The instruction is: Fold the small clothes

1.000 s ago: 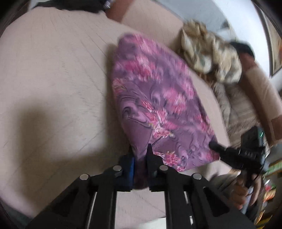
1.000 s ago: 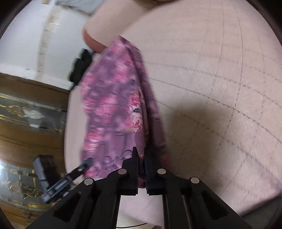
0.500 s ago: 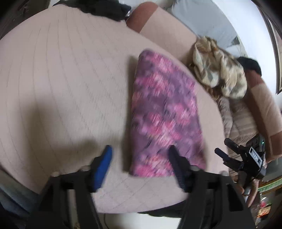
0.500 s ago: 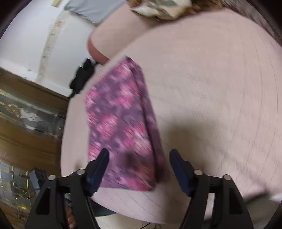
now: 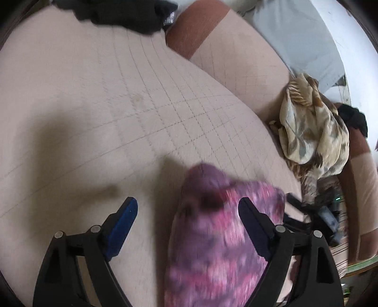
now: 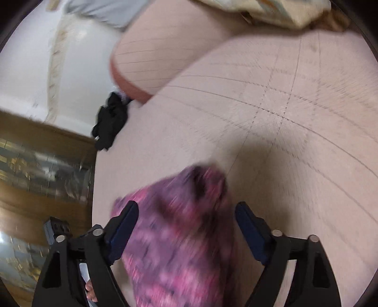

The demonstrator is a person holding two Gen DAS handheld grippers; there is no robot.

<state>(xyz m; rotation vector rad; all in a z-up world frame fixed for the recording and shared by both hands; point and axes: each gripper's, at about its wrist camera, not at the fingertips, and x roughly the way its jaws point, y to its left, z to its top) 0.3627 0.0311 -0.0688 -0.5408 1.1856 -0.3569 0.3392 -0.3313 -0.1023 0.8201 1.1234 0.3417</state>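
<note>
A purple and pink floral garment [image 5: 219, 238] lies folded on the beige quilted sofa seat [image 5: 118, 113], blurred by motion. My left gripper [image 5: 187, 207] is open, its jaws wide apart above the garment's near end and holding nothing. The garment also shows in the right wrist view [image 6: 179, 238]. My right gripper [image 6: 186, 212] is open too, jaws spread over the garment's near end, empty. The right gripper's body shows at the right edge of the left wrist view [image 5: 328, 212].
A beige and brown patterned cloth [image 5: 311, 122] is heaped at the right against the sofa back [image 5: 236, 54]. A black garment [image 5: 122, 11] lies at the seat's far edge, also in the right wrist view [image 6: 111, 120]. A wooden cabinet [image 6: 35, 165] stands beyond the seat.
Both grippers let go of the purple garment and opened wide. Both have since moved forward over it, so it now sits low in each view.
</note>
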